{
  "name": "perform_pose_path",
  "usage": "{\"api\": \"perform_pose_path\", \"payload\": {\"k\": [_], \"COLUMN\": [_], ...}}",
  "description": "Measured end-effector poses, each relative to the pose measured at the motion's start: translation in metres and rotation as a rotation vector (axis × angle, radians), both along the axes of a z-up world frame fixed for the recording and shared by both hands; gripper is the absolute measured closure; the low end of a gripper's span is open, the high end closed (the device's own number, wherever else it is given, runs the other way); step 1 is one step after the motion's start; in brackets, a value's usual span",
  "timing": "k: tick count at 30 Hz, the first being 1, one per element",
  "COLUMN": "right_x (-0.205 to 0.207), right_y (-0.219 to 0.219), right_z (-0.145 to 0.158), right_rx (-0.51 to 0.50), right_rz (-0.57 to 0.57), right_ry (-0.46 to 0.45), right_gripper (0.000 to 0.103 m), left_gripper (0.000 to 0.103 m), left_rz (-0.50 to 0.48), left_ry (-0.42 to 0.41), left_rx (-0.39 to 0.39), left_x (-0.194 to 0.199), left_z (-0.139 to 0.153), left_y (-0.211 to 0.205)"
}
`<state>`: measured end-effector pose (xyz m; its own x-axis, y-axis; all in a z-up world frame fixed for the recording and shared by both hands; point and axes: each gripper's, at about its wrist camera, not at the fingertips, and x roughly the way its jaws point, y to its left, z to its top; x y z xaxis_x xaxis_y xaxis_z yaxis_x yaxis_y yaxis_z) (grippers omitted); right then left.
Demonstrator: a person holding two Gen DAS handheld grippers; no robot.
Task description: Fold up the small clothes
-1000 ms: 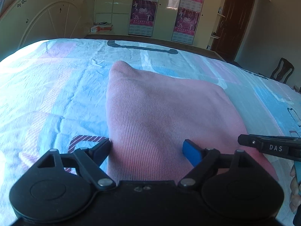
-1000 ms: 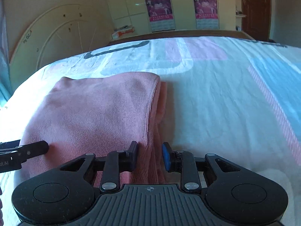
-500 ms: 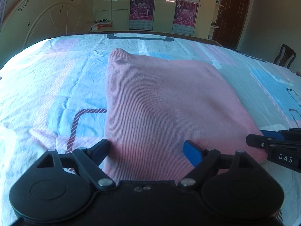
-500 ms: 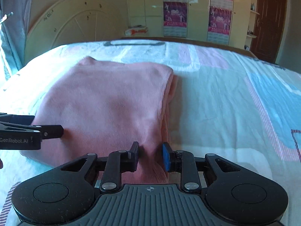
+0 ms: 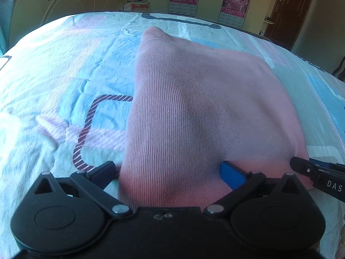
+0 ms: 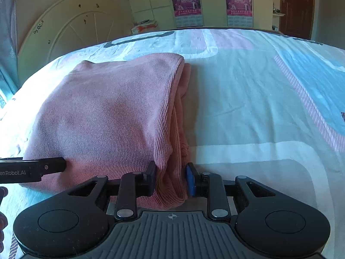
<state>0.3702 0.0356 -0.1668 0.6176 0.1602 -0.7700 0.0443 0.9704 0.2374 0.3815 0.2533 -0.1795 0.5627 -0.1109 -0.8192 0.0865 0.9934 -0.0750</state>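
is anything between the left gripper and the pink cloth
Nothing visible does. The left gripper stands open, its jaws just widened, with the near edge of the folded pink cloth already between them on the bed sheet.

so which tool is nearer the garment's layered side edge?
Right. The right tool is clamped on that edge of the pink garment; the left tool straddles the opposite corner, open.

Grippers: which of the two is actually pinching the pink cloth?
The right gripper: its jaws clamp the pink cloth at its folded edge. The left gripper has just been opening and straddles it wide.
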Motion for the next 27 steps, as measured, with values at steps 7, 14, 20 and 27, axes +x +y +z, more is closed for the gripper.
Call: {"api": "perform_pose_path", "payload": {"k": [7, 14, 20, 27], "right_x": [-0.012, -0.084, -0.165, -0.255], "right_y": [0.005, -0.004, -0.010, -0.010], "right_z": [0.017, 0.065, 0.104, 0.156], "right_rx": [-0.039, -0.039, -0.034, -0.056], "right_rz": [0.017, 0.085, 0.148, 0.158], "right_ry": [0.009, -0.106, -0.185, -0.324], "right_gripper": [0.075, 0.075, 0.075, 0.031], "left_gripper": [0.001, 0.005, 0.001, 0.001], "left_rz": [0.068, 0.062, 0.106, 0.105], "left_ry": [0.014, -0.082, -0.228, -0.198], "left_rx": [0.064, 0.062, 0.284, 0.172], "left_x": [-0.011, -0.082, -0.163, -0.241], "left_z": [0.020, 0.073, 0.120, 0.145], "left_y": [-0.009, -0.016, -0.034, -0.032]}}
